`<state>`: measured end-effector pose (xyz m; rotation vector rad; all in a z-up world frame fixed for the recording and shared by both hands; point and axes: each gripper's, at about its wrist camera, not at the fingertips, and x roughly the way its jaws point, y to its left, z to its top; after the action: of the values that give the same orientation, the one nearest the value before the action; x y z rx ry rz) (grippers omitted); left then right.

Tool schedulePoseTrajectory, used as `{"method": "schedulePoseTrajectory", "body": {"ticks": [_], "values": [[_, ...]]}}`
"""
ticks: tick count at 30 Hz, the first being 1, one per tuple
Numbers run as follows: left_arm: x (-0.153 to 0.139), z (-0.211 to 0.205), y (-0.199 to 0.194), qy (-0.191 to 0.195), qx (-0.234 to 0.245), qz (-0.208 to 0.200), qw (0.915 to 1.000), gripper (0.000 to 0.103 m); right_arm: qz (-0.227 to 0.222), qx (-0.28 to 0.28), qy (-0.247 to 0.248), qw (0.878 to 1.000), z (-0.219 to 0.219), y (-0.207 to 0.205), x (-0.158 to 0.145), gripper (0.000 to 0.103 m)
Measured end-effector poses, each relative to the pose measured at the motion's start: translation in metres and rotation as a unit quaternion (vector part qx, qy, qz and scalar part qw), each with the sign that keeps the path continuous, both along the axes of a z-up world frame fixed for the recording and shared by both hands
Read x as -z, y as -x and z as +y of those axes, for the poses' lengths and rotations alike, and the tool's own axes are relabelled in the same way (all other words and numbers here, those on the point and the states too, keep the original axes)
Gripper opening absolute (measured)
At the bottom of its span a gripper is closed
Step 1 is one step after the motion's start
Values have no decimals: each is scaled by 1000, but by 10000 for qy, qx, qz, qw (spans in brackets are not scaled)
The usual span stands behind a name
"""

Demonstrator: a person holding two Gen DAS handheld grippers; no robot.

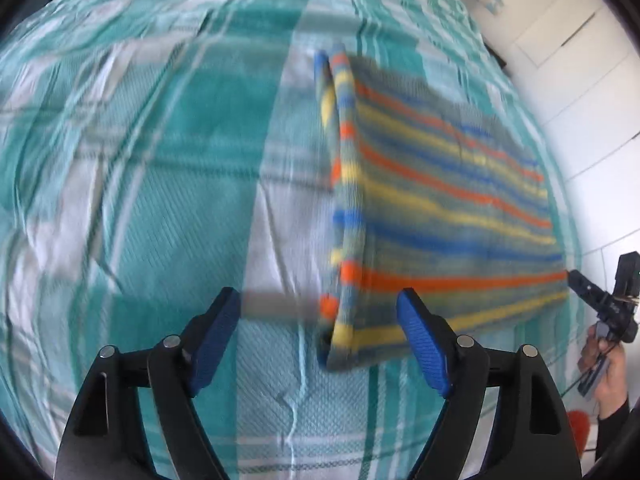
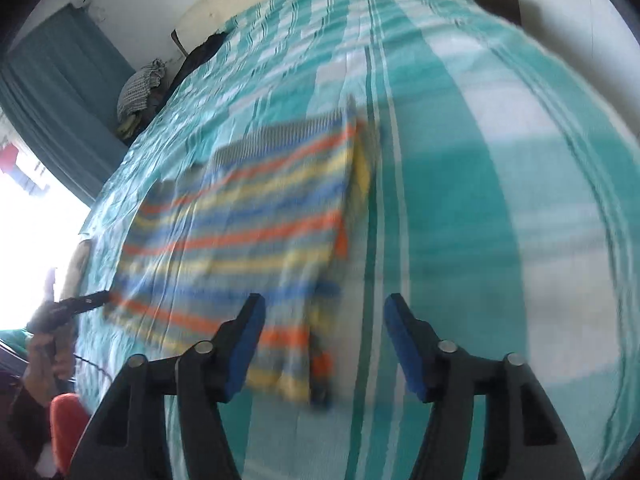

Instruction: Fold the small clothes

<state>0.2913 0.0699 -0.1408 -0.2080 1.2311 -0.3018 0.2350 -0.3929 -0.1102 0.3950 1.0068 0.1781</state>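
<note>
A small garment [image 1: 440,200] with orange, yellow and blue stripes lies folded flat on the bed, its doubled edge toward the left in the left wrist view. My left gripper [image 1: 318,300] hovers open over the near end of that edge, its blue pads clear of the cloth. In the right wrist view the garment [image 2: 240,232] spreads left of centre, and my right gripper [image 2: 325,304] stands open above its near right corner, holding nothing. Each view also catches the other gripper at the garment's opposite side: the right gripper [image 1: 588,284] and the left gripper [image 2: 84,302], each held by a hand.
A teal and white plaid sheet [image 1: 160,160] covers the whole bed [image 2: 480,200]. A pile of clothes [image 2: 140,88] sits by the far left bed edge, beside a teal curtain [image 2: 52,92]. White cupboard doors [image 1: 580,60] stand past the right edge. A red object [image 2: 66,420] is low beside the bed.
</note>
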Motion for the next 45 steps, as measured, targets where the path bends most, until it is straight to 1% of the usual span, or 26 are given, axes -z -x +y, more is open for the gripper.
{"method": "schedulePoseTrajectory", "body": {"ticks": [1,2,3,4,5,6,7,9,11,13,14,15,16,17,18,19,20,21,22,24,27,31,34,37,39,45], "values": [[3,-5,3,-95,-36,-48,9999,78,71,-23,-194,9998,2,10,8,65],[4,-9,4,-155,-74,-142,9998,55,131,-114,-387,9991,7,13,15,65],[3,-14,4,-151,-17,-184,9997,5,125,-180,-439,9988,13,17,19,64],[5,-21,3,-153,110,-101,9998,6,89,-194,-434,9988,19,16,21,43],[3,-22,4,-271,106,-112,9995,5,95,-158,-353,9992,22,14,24,7],[0,-21,5,-361,146,-115,9992,4,188,-25,-145,9997,23,12,27,7],[-5,-18,7,-442,201,-131,9987,4,272,109,-122,9995,20,17,28,6],[-11,-7,12,-430,274,-125,9986,4,416,230,-196,9987,13,33,25,6],[-5,-6,9,-487,285,-47,9984,4,462,218,-135,9986,10,45,24,5],[4,-13,7,-592,219,31,9980,5,571,303,-167,9978,9,42,33,5],[5,-16,7,-620,183,26,9979,7,586,354,-177,9975,10,39,36,6],[4,-16,9,-635,135,9,9979,13,537,356,-121,9978,13,37,36,6],[1,-14,11,-609,71,0,9981,16,481,354,-62,9982,15,35,34,7],[-3,-10,16,-570,9,27,9984,31,439,339,-60,9984,14,34,32,17],[-8,-6,22,-603,-49,21,9982,48,377,328,-38,9987,15,37,28,24],[-15,0,32,-716,-118,-115,9973,54,333,340,16,9989,14,41,22,44],[-23,3,41,-830,-149,-279,9960,62,209,360,103,9991,13,50,15,58],[-30,6,51,-940,-164,-436,9945,69,63,405,258,9988,10,59,8,61],[-37,8,62,-1050,-203,-593,9925,73,-32,437,393,9983,9,66,2,62],[-45,9,80,-1140,-326,-803,9897,86,-199,537,662,9962,6,90,-5,62],[-45,2,107,-1156,-427,-1073,9866,89,-355,720,817,9934,7,125,-7,64],[-28,-18,135,-1133,-358,-1212,9855,89,-476,889,906,9908,21,161,-5,64],[-11,-30,147,-1191,-190,-1205,9854,89,-544,917,933,9899,31,167,-7,65],[7,-36,152,-1469,-34,-1179,9821,90,-588,904,1060,9885,41,166,-5,65],[10,-34,157,-1499,-39,-1316,9799,97,-562,897,1148,9877,45,166,-1,65],[15,-31,159,-1437,-82,-1344,9804,99,-462,901,1177,9879,47,165,8,65]]}}
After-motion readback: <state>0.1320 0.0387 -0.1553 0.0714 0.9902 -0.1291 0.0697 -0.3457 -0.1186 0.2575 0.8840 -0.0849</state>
